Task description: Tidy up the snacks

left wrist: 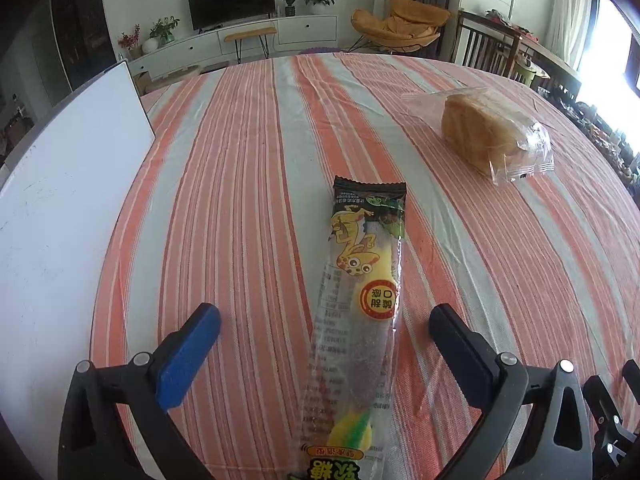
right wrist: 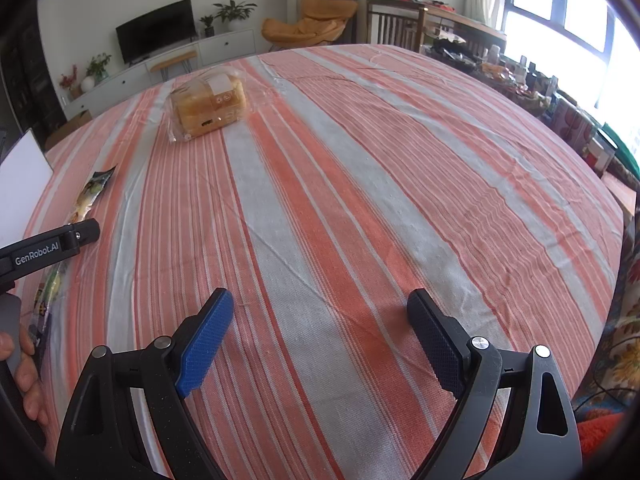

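Note:
A long gummy candy packet (left wrist: 362, 304) with a yellow cartoon lizard lies flat on the striped tablecloth (left wrist: 248, 184), pointing away from me. My left gripper (left wrist: 324, 326) stands open astride its near half, both pads well clear of the wrapper. A bagged bread loaf (left wrist: 486, 136) rests farther off to the right. In the right wrist view my right gripper (right wrist: 320, 316) is open over bare cloth with nothing between its fingers. The bread (right wrist: 208, 106) sits far ahead to the left there, and the candy packet (right wrist: 86, 196) runs along the left edge under the left gripper's arm (right wrist: 52, 246).
A white board (left wrist: 60, 208) lies along the table's left side. A person's fingers (right wrist: 24, 364) show at the lower left of the right wrist view. Chairs and a cluttered side table stand beyond the far right edge of the table.

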The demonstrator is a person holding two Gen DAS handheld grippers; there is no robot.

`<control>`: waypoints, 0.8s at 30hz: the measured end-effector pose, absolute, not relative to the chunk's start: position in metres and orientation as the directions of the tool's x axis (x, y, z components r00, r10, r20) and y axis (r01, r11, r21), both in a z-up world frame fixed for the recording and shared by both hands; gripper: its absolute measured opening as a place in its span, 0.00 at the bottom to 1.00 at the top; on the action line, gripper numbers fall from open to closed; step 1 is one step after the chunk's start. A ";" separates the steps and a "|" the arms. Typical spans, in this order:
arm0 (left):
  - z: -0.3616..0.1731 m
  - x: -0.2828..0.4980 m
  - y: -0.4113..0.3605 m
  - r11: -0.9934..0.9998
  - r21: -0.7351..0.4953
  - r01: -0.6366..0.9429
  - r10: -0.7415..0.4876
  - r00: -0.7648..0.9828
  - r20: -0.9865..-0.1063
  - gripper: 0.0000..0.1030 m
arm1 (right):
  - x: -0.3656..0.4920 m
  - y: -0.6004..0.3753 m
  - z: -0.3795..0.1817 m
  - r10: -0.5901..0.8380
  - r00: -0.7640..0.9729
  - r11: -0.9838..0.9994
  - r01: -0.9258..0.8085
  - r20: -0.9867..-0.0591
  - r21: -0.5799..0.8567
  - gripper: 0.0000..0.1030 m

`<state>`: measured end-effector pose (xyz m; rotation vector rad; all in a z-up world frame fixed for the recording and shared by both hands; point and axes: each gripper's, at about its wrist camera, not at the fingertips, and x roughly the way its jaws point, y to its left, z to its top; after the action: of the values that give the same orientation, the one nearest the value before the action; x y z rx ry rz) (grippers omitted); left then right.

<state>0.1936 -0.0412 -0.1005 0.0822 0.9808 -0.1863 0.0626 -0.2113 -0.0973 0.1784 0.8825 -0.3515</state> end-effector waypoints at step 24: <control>-0.098 0.193 -0.039 0.980 -0.012 0.197 -0.111 0.501 -0.858 1.00 | 0.063 -0.212 -0.097 -0.226 0.583 0.929 0.371 -0.781 0.008 0.89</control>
<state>0.1929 -0.0390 -0.0980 0.0916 1.0292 -0.1868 0.0630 -0.2116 -0.0973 0.1771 0.8831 -0.3503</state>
